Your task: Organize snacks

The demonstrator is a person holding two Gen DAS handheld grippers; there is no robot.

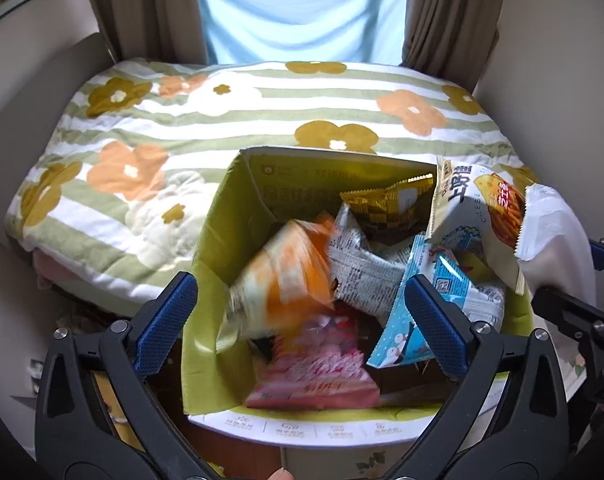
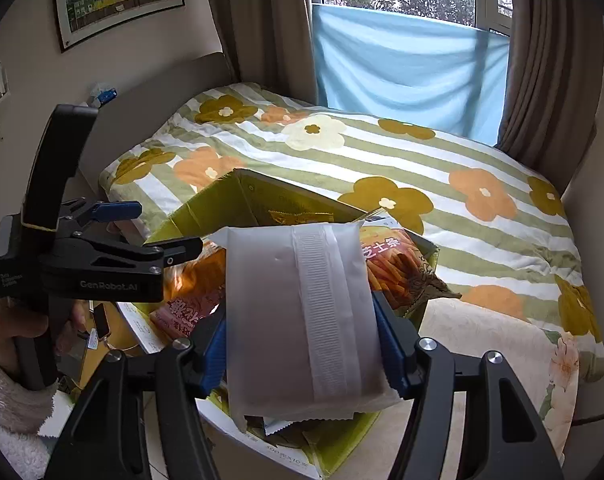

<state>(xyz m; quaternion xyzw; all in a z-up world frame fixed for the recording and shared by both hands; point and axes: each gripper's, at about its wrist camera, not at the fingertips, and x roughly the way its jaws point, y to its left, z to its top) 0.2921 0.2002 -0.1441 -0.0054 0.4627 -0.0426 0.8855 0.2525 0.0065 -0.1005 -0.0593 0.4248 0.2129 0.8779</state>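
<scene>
**Snack box filling up at the foot of the bed**

While a blurred orange packet (image 1: 280,276) is hanging over the open green cardboard box (image 1: 206,264), the left tongs (image 1: 298,328) are standing spread wide above it, their blue pads (image 1: 164,326) touching nothing. No earlier view is given, so whether the packet is falling cannot be told. Inside the box, a pink packet (image 1: 314,372), a grey printed bag (image 1: 362,268), a light blue bag (image 1: 430,320) and a gold wrapper (image 1: 390,200) are crowding together, and a cheese stick bag (image 1: 474,216) is leaning on the box's right wall.

To the right, the right tongs (image 2: 302,348) are gripping a white packet (image 2: 298,312) by its sides, holding it over the box's near corner and blocking much of the contents from that camera. A hand in a fleecy sleeve (image 2: 6,392) is holding the left tool. Behind the box, a flowered, striped quilt (image 1: 222,120) is covering the bed, with brown curtains (image 2: 262,20) and a blue cloth (image 2: 402,72) at the window.
</scene>
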